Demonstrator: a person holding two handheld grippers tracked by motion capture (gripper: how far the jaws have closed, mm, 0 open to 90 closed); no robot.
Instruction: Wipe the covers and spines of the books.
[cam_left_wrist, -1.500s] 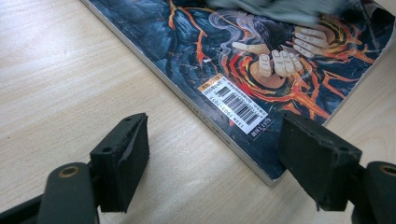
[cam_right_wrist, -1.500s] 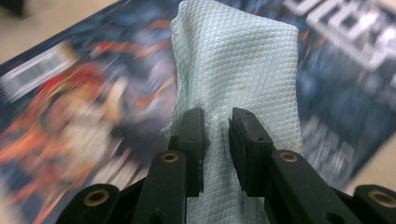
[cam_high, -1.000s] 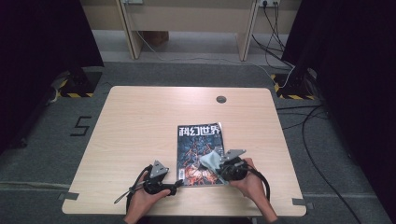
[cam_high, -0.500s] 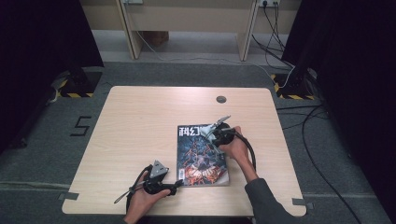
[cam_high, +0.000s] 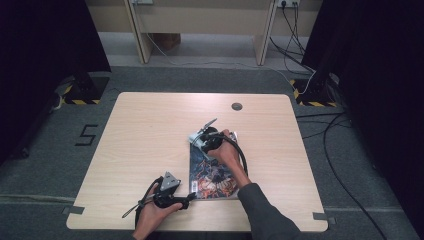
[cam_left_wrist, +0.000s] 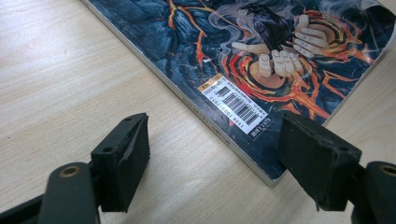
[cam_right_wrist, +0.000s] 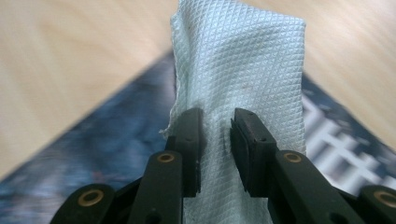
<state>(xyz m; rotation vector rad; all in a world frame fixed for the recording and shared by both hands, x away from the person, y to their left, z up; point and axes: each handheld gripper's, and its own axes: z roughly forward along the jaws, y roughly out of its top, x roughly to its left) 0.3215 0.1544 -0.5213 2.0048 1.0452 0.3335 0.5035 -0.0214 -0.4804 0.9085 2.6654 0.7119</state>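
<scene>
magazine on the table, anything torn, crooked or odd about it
Nothing stands out. The magazine lies flat and closed on the table, roughly square to its edges. Its cover and near corner look intact in the left gripper view. The right hand-held gripper pinches a pale cloth over its far end.

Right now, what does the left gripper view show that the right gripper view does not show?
The left gripper view gives the magazine's barcode label, the hands and flames drawn on its cover, its near corner, and the left gripper with its jaws standing wide apart, nothing between them. The right gripper view gives a pale blue cloth with a diamond weave, pinched by the right gripper. Both views have the magazine lying flat on the light wooden table.
</scene>
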